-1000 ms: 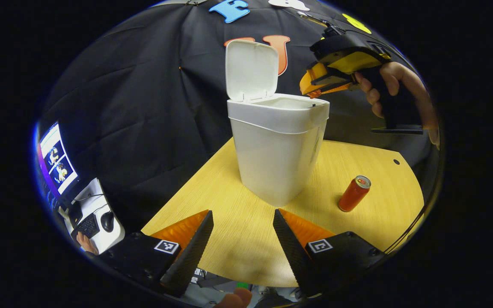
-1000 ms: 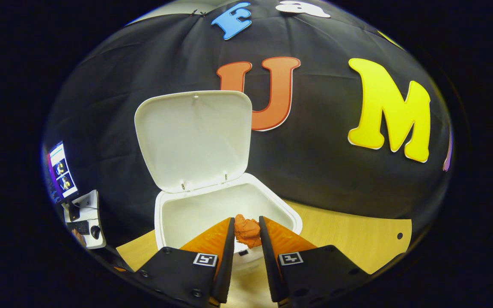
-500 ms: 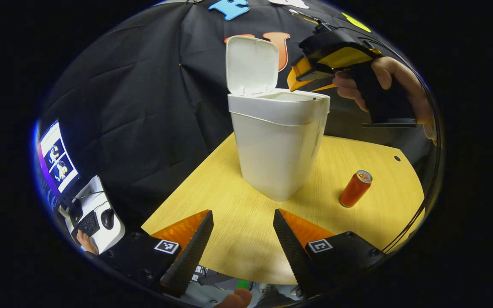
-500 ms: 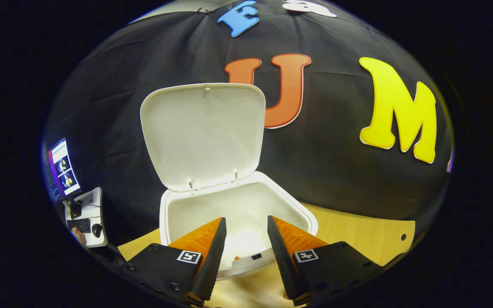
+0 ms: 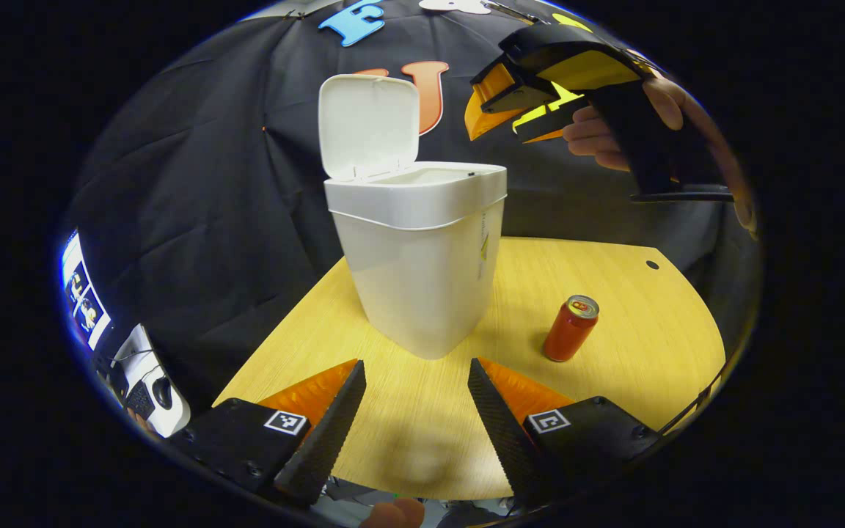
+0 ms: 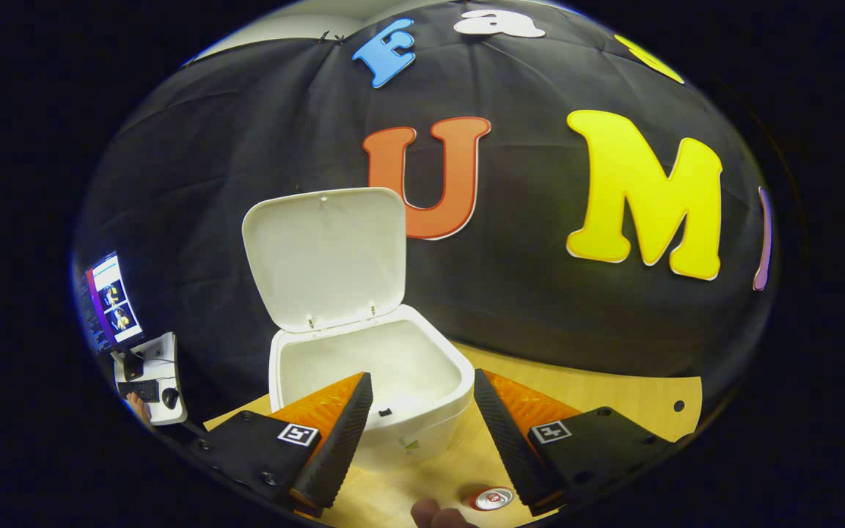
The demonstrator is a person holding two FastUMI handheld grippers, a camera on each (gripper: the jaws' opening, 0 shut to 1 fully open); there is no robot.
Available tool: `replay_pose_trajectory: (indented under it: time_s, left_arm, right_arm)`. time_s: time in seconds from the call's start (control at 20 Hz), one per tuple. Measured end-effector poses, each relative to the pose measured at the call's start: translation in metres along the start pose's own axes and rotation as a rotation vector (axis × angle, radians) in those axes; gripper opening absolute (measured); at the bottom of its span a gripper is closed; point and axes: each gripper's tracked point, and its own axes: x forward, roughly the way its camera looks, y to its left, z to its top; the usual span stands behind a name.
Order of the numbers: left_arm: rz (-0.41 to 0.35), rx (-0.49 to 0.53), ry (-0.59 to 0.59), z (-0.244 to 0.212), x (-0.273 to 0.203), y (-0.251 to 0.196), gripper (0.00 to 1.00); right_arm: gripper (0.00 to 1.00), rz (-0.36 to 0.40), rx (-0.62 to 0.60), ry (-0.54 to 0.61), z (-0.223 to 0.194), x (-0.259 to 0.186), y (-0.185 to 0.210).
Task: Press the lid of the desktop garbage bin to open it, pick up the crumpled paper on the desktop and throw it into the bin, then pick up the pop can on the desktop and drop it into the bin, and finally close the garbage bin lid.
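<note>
— Black cloth hangs behind our wooden table [image 5: 613, 293], and the white bin [image 5: 422, 271] stands on it with its lid [image 5: 367, 125] tipped up and back. So the opening step looks done?

— We think so. Our right gripper [image 6: 415, 433] hovers near the bin's rim with its fingers spread apart and nothing between them. From the left gripper view we see it held high, to the right of the bin [image 5: 518, 106], in a hand [image 5: 613, 132].

— And the paper?

— We see no crumpled paper on the table in either view, and the bin's inside is too washed out to tell what lies in it. We judge the paper is probably thrown in already.

— What is left, then?

— The can [image 5: 571, 328] stands upright on the table, to the right of the bin and apart from it; it also peeks in just under our right gripper [image 6: 492, 499]. Picking it up, dropping it in and shutting the lid remain.

— Our left gripper [image 5: 415, 418]?

— Low over the near table edge, fingers apart, holding nothing.
</note>
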Motion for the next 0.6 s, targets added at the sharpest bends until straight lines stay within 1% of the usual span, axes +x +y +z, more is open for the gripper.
replay_pose_trajectory:
  time_s: [0.1,0.3,0.35,0.5,0.6]
  left_arm:
    - [-0.040,0.020,-0.009,-0.003,0.006,-0.016,0.94]
    - [-0.105,0.073,-0.032,-0.017,0.019,-0.045,0.93]
    - [-0.126,0.092,-0.034,-0.021,0.023,-0.054,0.94]
    - [-0.194,0.122,-0.068,-0.028,0.033,-0.083,0.94]
    - [-0.235,0.131,-0.068,-0.035,0.040,-0.105,0.93]
  right_arm:
    - [0.89,-0.020,0.001,-0.020,0.001,-0.015,-0.016]
    - [0.90,-0.087,0.017,-0.023,-0.011,-0.042,-0.052]
    - [0.95,-0.105,0.021,-0.023,-0.015,-0.047,-0.061]
    - [0.96,-0.158,0.026,-0.010,-0.028,-0.062,-0.084]
    - [0.96,-0.183,0.028,0.002,-0.036,-0.071,-0.098]
